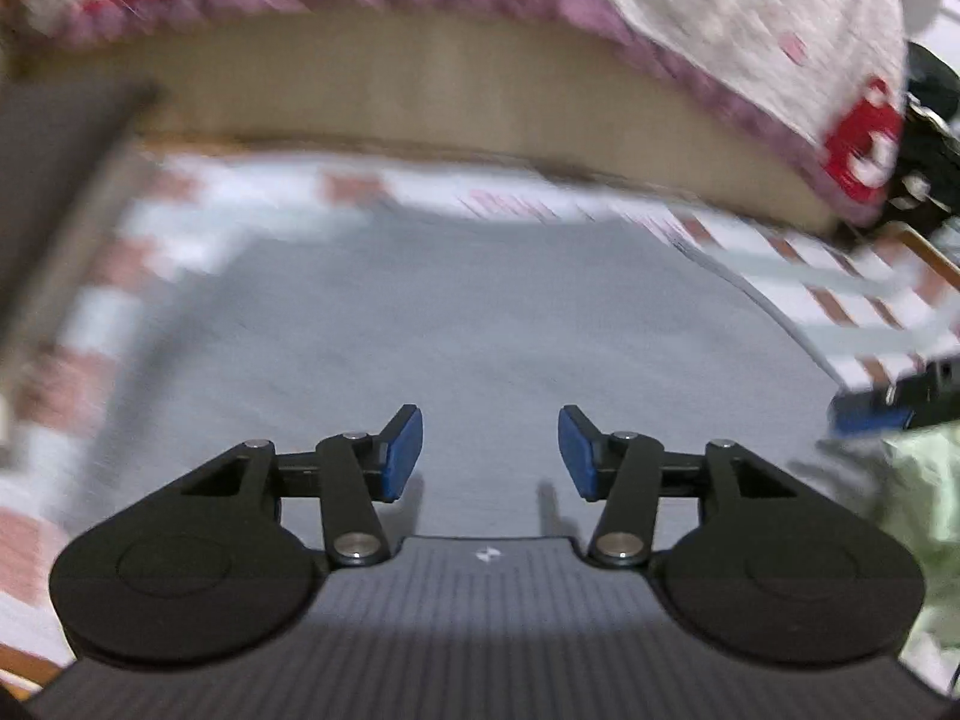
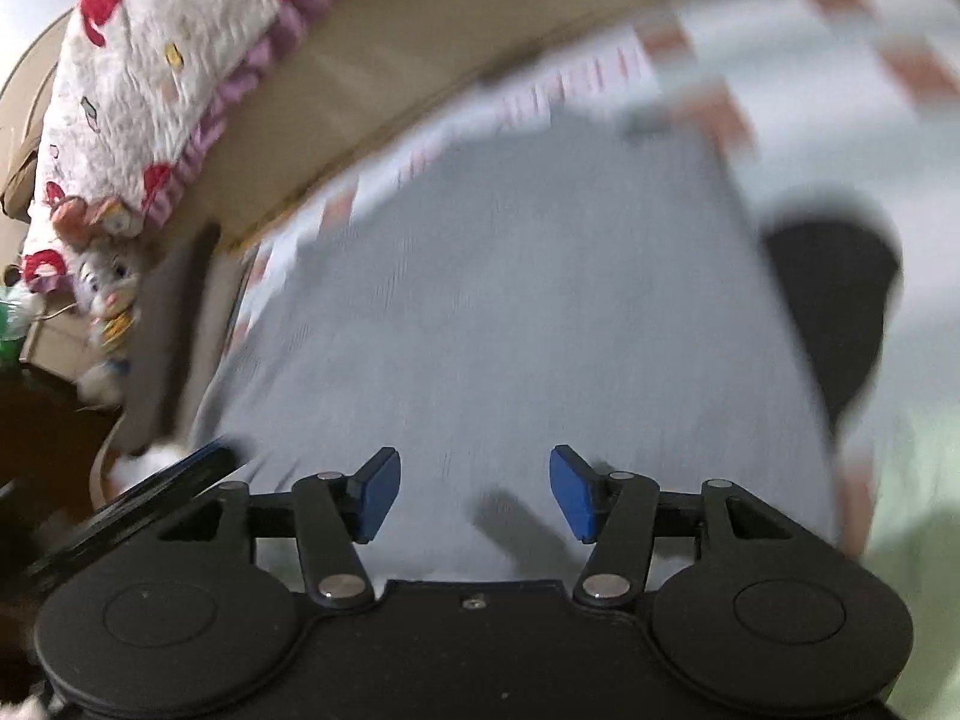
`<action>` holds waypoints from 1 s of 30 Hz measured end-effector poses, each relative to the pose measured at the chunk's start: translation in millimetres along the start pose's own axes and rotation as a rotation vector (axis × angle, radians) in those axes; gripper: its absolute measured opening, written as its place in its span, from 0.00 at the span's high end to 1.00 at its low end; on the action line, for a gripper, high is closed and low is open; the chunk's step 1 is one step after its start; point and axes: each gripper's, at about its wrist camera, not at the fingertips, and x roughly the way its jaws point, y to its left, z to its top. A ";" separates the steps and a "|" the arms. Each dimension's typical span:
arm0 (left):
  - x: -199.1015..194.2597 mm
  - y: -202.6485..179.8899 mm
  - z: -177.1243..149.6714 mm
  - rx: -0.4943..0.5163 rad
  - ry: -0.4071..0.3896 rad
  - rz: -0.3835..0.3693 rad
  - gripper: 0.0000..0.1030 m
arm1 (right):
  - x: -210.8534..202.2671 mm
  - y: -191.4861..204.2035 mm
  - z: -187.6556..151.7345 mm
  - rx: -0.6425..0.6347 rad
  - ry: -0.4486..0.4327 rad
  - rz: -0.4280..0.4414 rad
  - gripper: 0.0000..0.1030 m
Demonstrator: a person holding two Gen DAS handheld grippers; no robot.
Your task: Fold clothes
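A grey garment point(image 1: 456, 324) lies spread flat on a checked bedsheet point(image 1: 198, 204), blurred by motion in both wrist views. My left gripper point(image 1: 490, 455) hovers over the garment's near part, open, with nothing between its blue pads point(image 1: 401, 456). In the right wrist view the same grey garment point(image 2: 510, 312) fills the middle, and my right gripper point(image 2: 474, 492) stands open above it, its blue pads point(image 2: 570, 493) apart and empty. The tip of my right gripper point(image 1: 888, 402) shows at the right edge of the left wrist view.
A tan headboard point(image 1: 420, 84) runs along the far side with a white blanket with red prints point(image 1: 750, 18) draped over it. A dark shape point(image 2: 834, 306) lies on the sheet right of the garment. A stuffed toy point(image 2: 108, 288) sits at the left. Pale green fabric point(image 1: 924, 492) lies at the right.
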 end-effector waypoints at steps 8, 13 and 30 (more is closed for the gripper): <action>19.6 -11.0 -28.4 0.076 0.107 0.025 0.52 | -18.2 -57.1 -33.5 0.261 -0.066 -0.021 0.41; 6.9 -12.7 -24.1 0.084 0.032 0.005 0.51 | -20.8 -70.8 -38.1 0.366 -0.084 -0.075 0.41; 29.4 -10.9 -26.6 0.038 0.068 -0.083 0.47 | 11.7 -78.6 -7.3 0.244 -0.275 0.018 0.35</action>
